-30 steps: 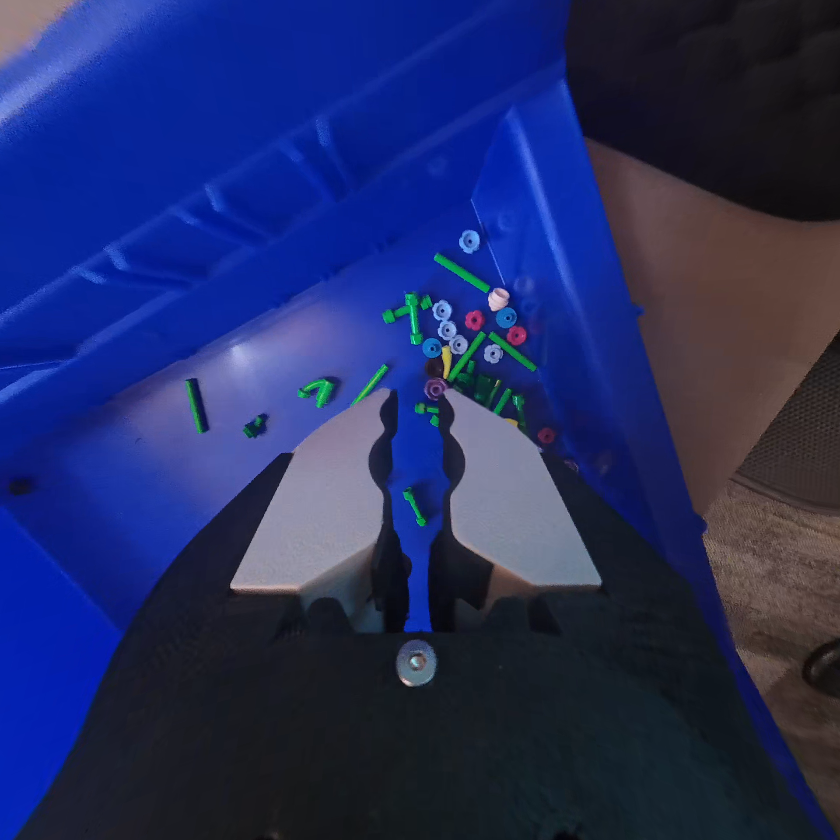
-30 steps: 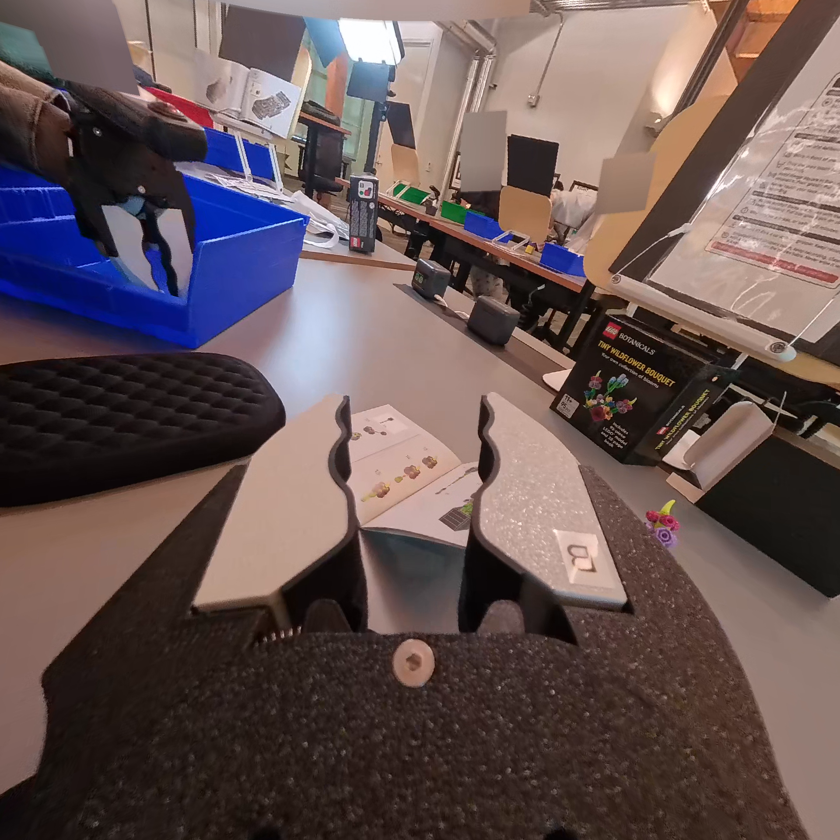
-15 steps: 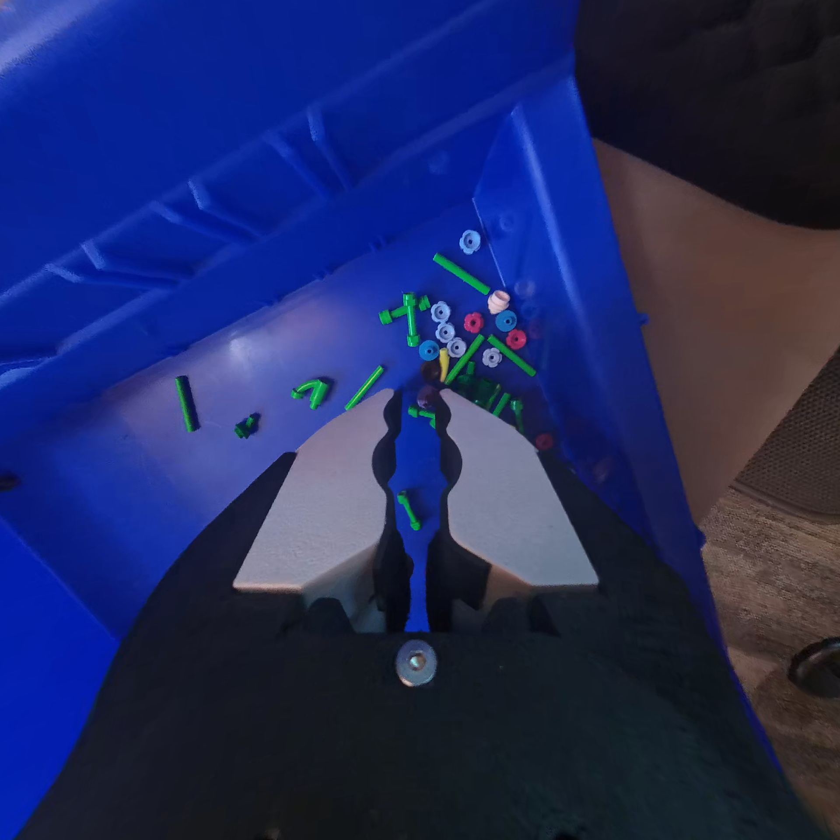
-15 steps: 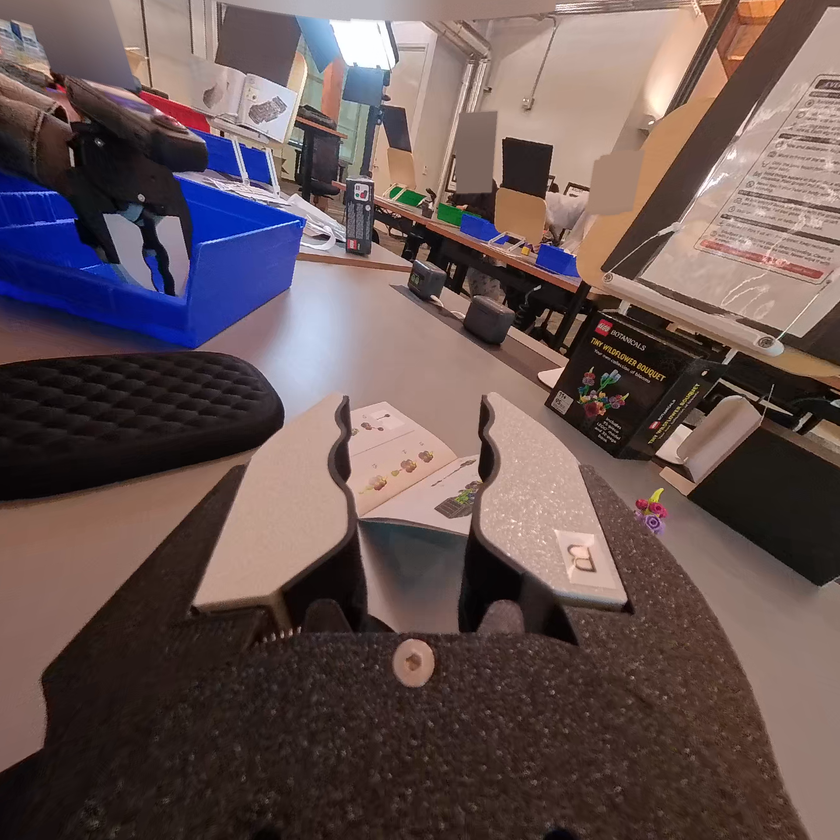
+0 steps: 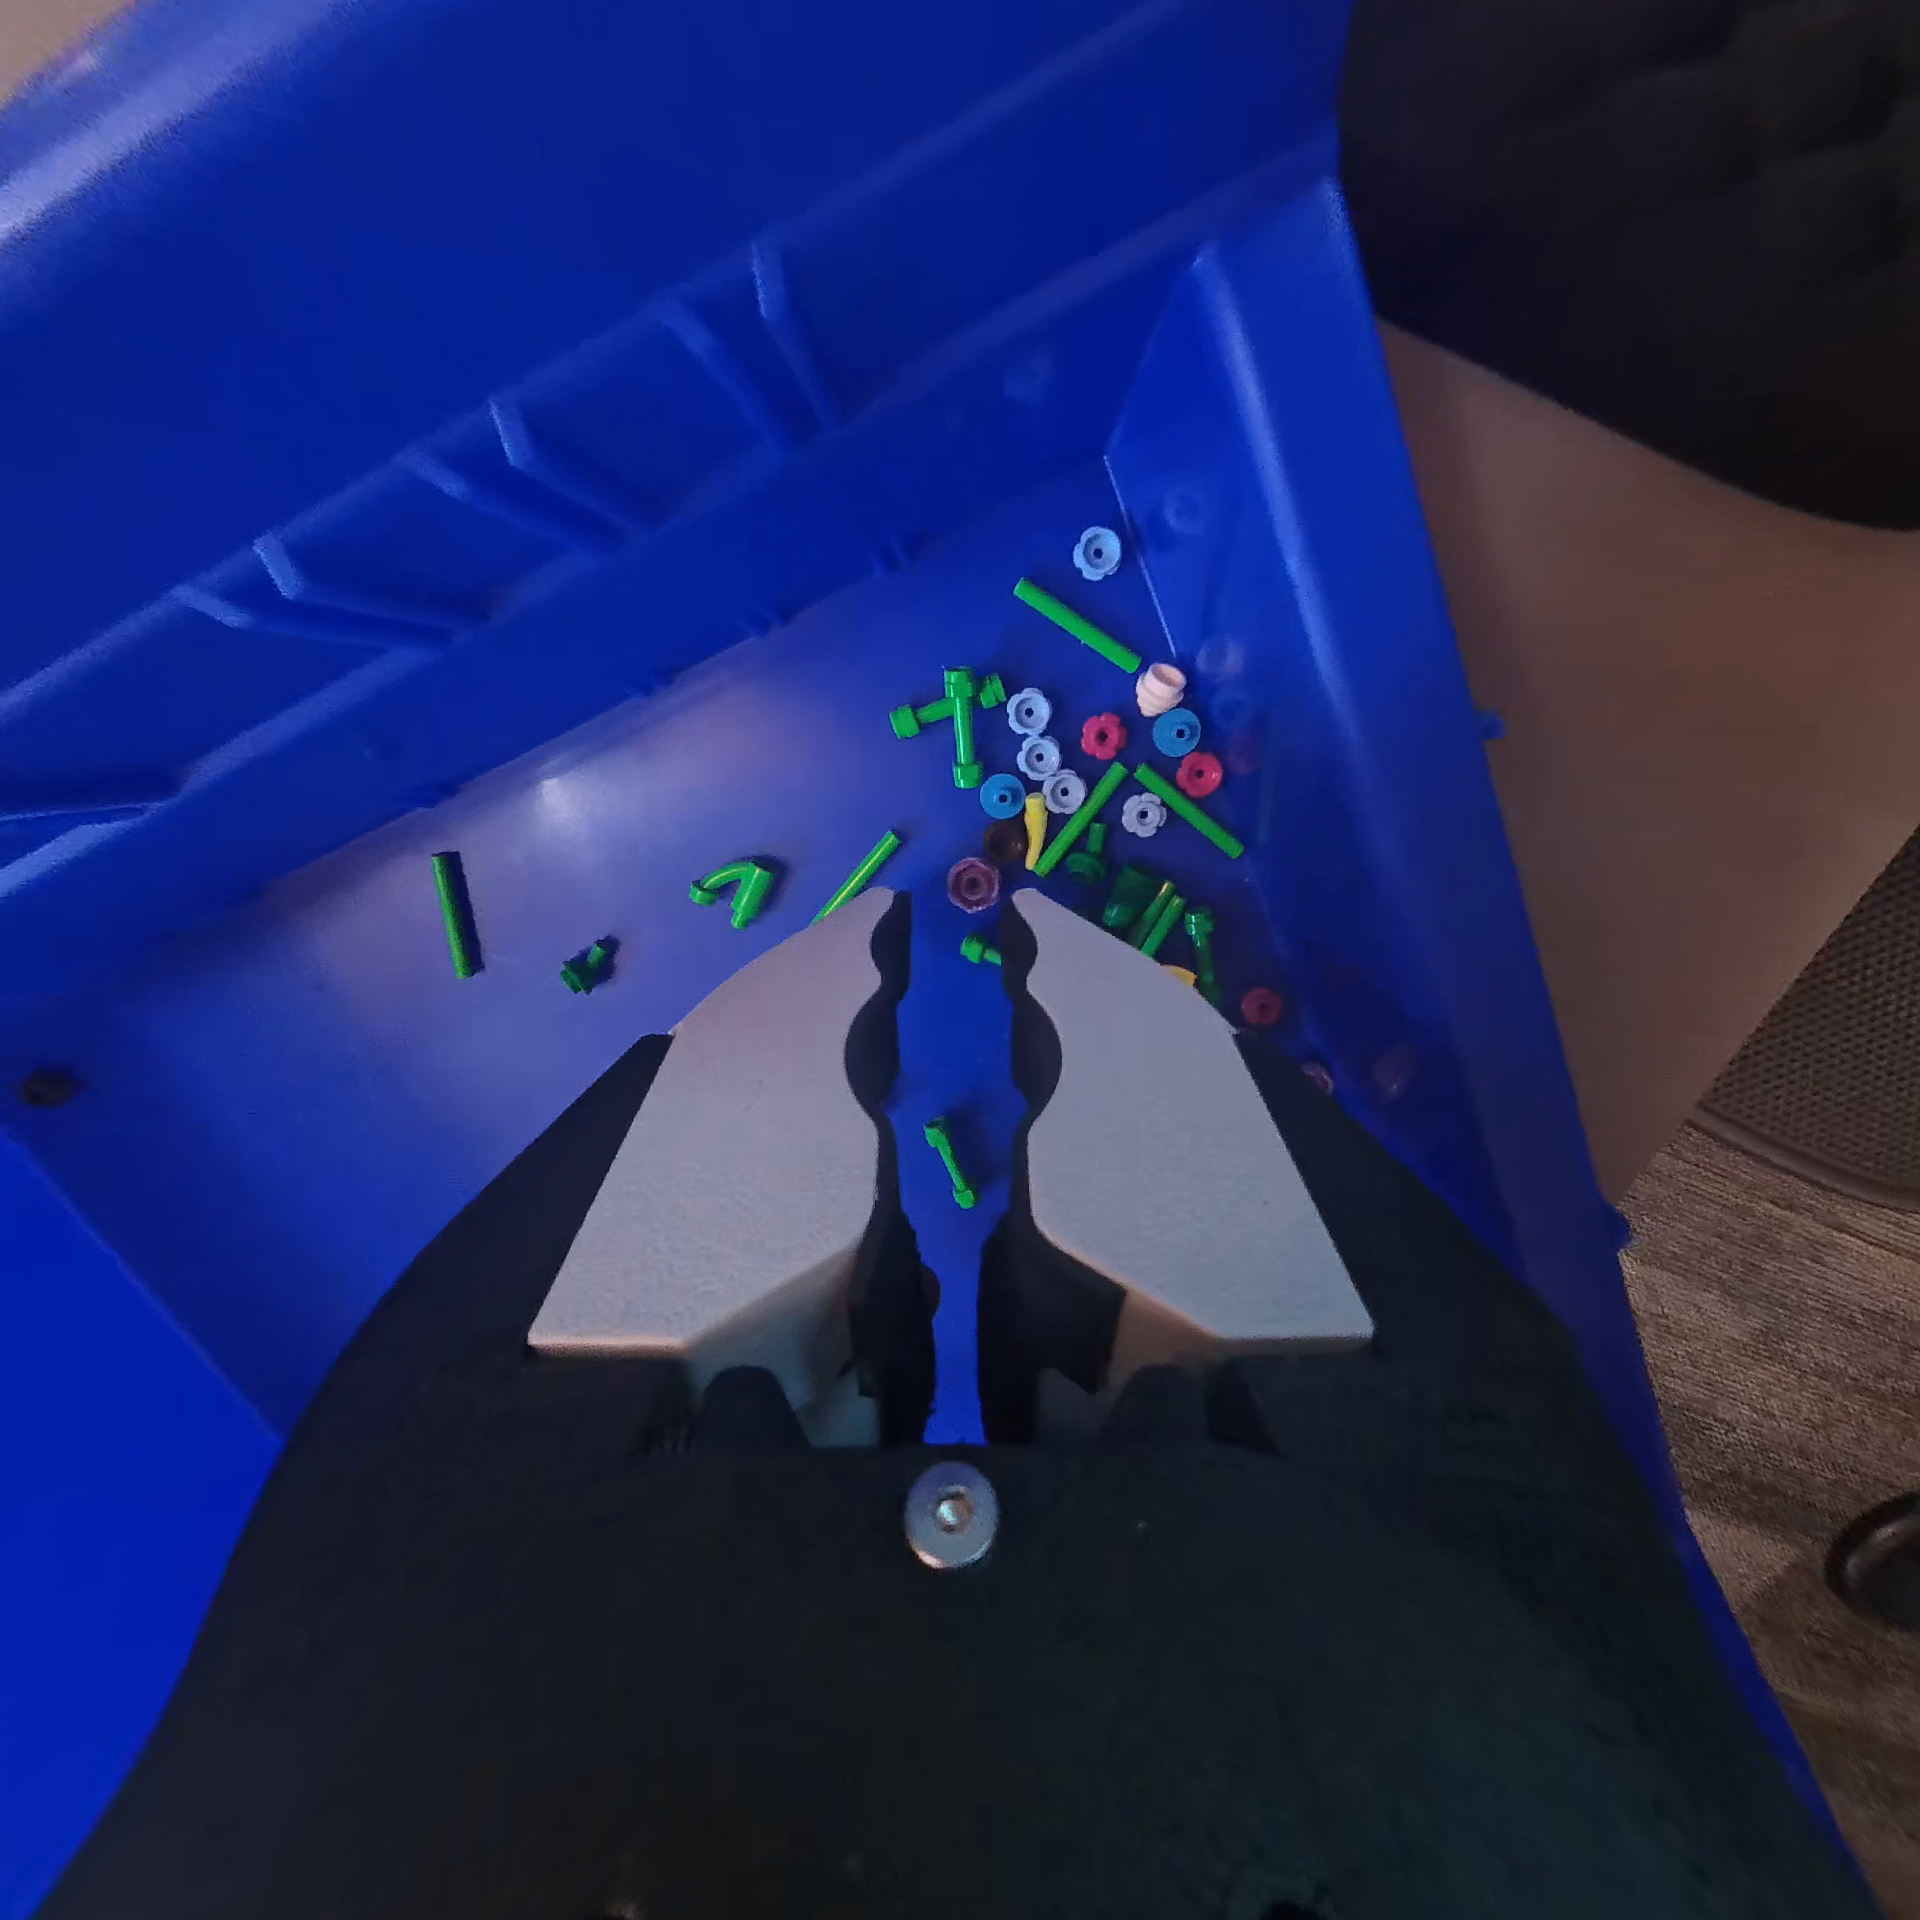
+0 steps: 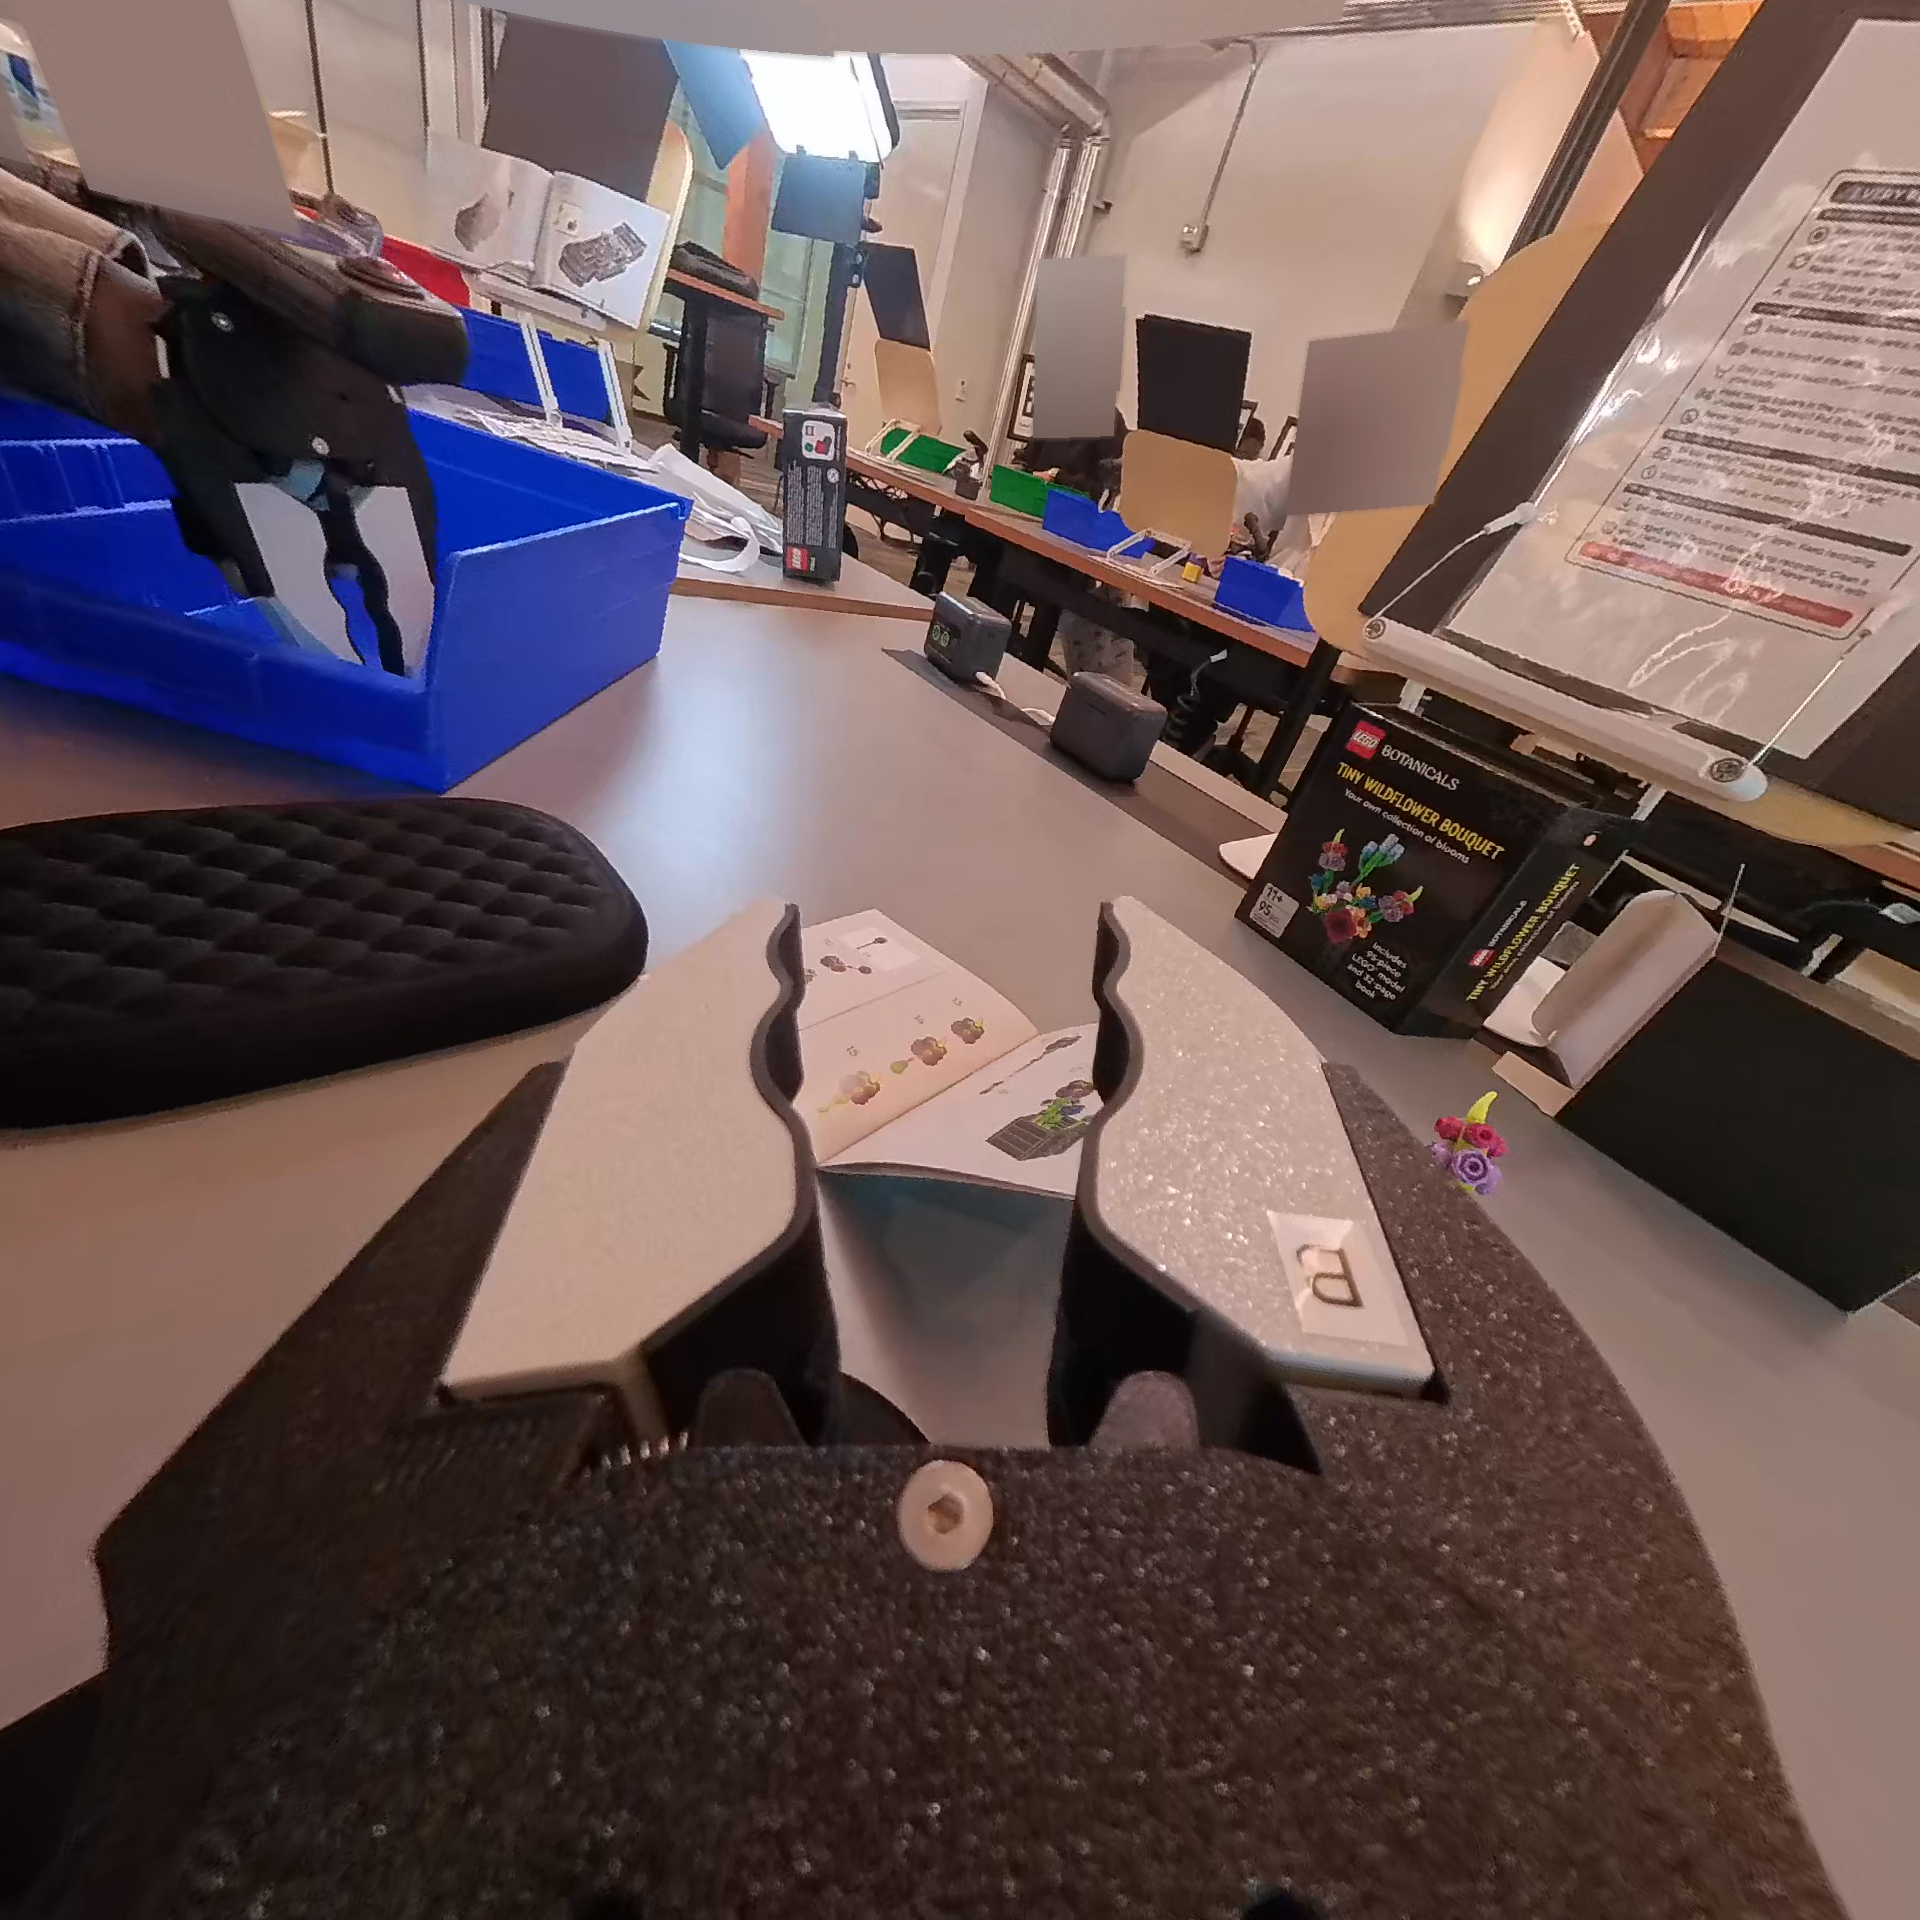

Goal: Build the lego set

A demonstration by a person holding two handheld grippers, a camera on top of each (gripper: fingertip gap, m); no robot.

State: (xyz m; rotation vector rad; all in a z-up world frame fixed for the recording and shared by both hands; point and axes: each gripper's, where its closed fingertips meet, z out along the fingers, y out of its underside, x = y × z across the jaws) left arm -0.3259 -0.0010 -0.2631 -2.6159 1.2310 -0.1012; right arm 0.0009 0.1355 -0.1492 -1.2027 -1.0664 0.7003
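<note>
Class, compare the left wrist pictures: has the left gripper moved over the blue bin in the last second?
Yes, slightly. The left gripper has crept forward towards the pile: the purple flower piece in the bin now sits nearer its tips.

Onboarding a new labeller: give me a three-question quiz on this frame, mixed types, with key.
1. True or false: the left gripper is clamped on a piece.
2. What lies between the right gripper's fingers on the table? A) instruction booklet B) set box C) wrist pad
3. Fill in: the loose pieces cluster in a ____ of the blue bin.

Key: 1 false, open and empty; 2 A; 3 corner.
</note>
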